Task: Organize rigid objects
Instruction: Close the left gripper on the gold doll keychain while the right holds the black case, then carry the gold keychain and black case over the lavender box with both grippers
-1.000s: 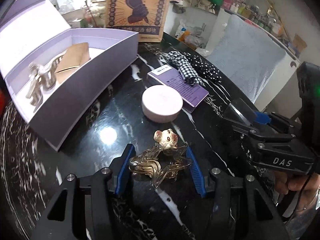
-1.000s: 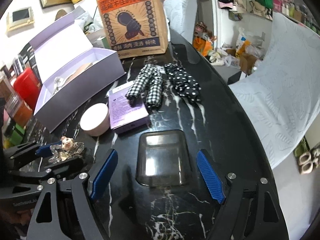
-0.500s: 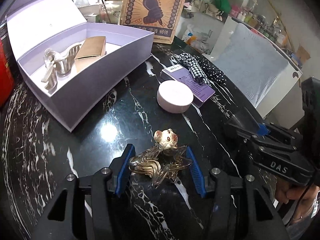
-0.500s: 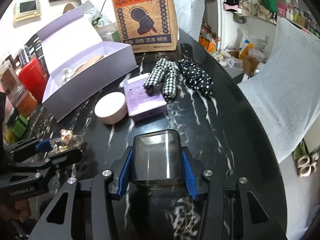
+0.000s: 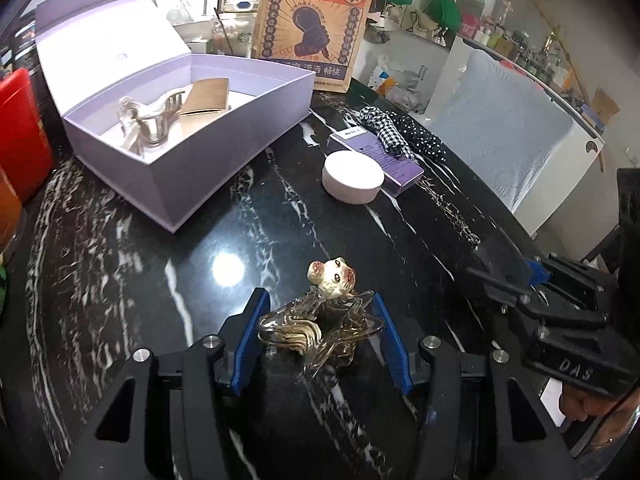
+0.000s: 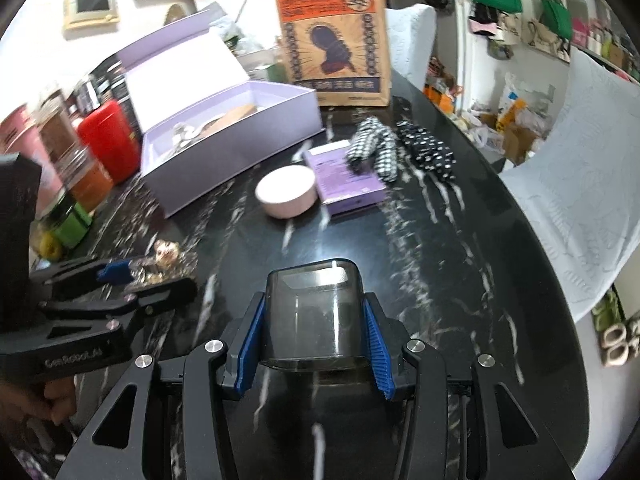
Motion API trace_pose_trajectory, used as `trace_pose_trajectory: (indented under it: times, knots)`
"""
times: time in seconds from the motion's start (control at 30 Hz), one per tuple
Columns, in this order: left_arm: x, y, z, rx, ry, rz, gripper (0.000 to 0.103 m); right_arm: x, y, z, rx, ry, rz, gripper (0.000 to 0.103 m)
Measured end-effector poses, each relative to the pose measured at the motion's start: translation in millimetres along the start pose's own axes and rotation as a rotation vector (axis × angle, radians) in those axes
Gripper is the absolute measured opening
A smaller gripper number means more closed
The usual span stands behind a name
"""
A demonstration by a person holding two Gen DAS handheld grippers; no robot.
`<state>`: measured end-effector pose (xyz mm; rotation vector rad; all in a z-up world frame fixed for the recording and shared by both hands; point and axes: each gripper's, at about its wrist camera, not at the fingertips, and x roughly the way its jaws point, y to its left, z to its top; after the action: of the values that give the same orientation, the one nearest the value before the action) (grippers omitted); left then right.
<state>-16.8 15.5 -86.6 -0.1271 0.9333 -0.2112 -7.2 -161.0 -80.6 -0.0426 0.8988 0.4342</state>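
My left gripper is shut on a clear amber hair claw clip with a small bear head, held above the black marble table. My right gripper is shut on a smoky transparent plastic case, lifted off the table. The open lilac box at the back left holds a clear claw clip and a tan case. The box also shows in the right wrist view. The right gripper shows at the right edge of the left wrist view.
A round pink tin, a purple booklet and two scrunchie-like fabric pieces lie mid-table. A brown paper bag stands behind. Red and orange canisters line the left edge. A white covered chair stands right.
My right gripper closed on the smoky case and lifted it. My left gripper rose and pulled back with the claw clip in it.
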Motion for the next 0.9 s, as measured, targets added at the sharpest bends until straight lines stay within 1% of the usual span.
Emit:
trace_pose_trajectory:
  times: [0.2, 0.47, 0.63, 0.9]
  knots:
    - [-18, 8, -13, -0.048, -0.035, 0.013, 0.053, -7, 15, -14, -0.016, 0.001, 0.031, 0.046]
    - [-36, 20, -19, -0.076, -0.077, 0.037, 0.053, -17, 34, -17, -0.053, -0.025, 0.066, 0.046]
    - [-41, 30, -20, -0.108, -0.09, 0.047, 0.053, -17, 44, -13, -0.081, -0.026, 0.078, 0.046]
    - [-49, 41, -5, -0.132, -0.125, 0.056, 0.053, -16, 52, 9, -0.109, -0.029, 0.093, 0.046]
